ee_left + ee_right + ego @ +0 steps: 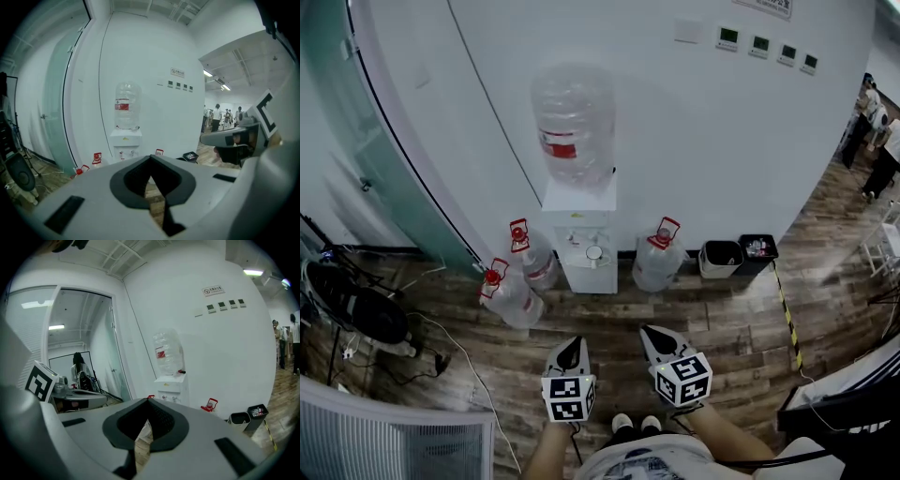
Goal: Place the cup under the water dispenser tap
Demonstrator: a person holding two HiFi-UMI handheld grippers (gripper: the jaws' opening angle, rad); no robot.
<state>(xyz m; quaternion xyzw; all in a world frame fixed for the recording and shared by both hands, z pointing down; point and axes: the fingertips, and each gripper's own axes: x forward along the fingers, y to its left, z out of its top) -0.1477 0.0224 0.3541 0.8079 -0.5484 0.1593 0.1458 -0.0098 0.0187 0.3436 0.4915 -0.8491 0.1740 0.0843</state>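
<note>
A white water dispenser [583, 246] stands against the wall with a big clear bottle [574, 120] on top. A small pale cup [594, 254] sits in its recess under the taps. Both grippers hover over the wooden floor, well short of the dispenser and pointing at it. My left gripper [572, 343] is shut with nothing between its jaws, and its own view shows the tips meeting [150, 157] below the dispenser [125, 143]. My right gripper [650, 331] is also shut and empty, its tips [149, 400] touching, with the dispenser [170, 386] beyond.
Three spare water bottles with red handles [514, 295] [534, 259] [659, 257] stand on the floor beside the dispenser. Two waste bins [721, 258] [757, 249] sit to its right. Cables and a black fan [356, 305] lie at the left. People [879, 141] stand far right.
</note>
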